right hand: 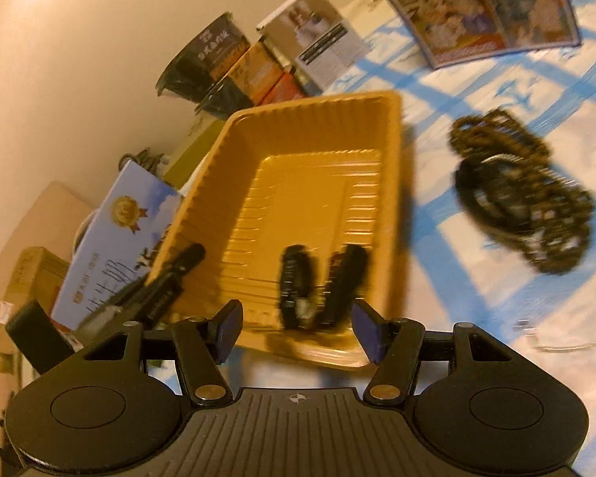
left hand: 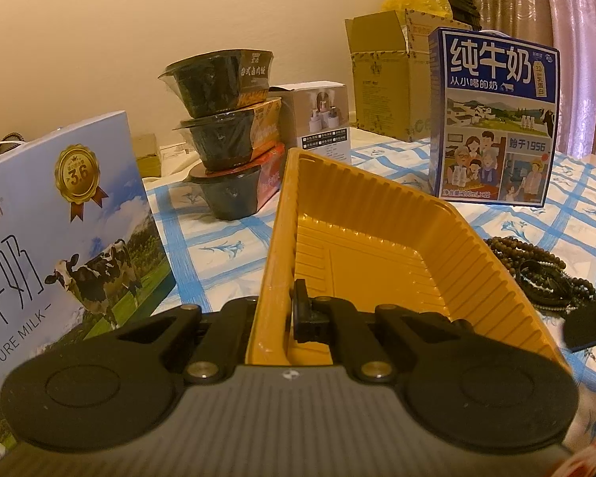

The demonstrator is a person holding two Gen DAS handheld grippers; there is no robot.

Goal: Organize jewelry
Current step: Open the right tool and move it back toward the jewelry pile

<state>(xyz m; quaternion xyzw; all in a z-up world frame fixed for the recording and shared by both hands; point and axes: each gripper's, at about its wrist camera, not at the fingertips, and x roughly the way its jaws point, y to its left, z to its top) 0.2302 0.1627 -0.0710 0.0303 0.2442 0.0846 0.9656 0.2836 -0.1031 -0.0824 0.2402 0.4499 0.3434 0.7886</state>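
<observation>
A: What does the yellow tray [right hand: 322, 167] hold?

B: In the right wrist view, a dark item [right hand: 322, 286] blurred by motion shows over the tray's near end; I cannot tell whether it rests on the floor of the tray. The left wrist view shows only bare ribbed floor.

A: How are the grippers set?

B: The left gripper [left hand: 274, 310] has its jaws closed on the tray's left wall near the near corner, and the tray looks tilted. The right gripper [right hand: 298, 332] hovers over the tray's near edge, jaws apart, nothing between them.

A: And the jewelry?

B: A heap of brown bead strings [right hand: 524, 194] with a black bracelet on it lies on the checked desk [left hand: 226, 238] just right of the tray. The heap's long axis runs from far-left to near-right in the right wrist view. A thin pale chain [right hand: 568, 338] lies nearer, also on the right.
</observation>
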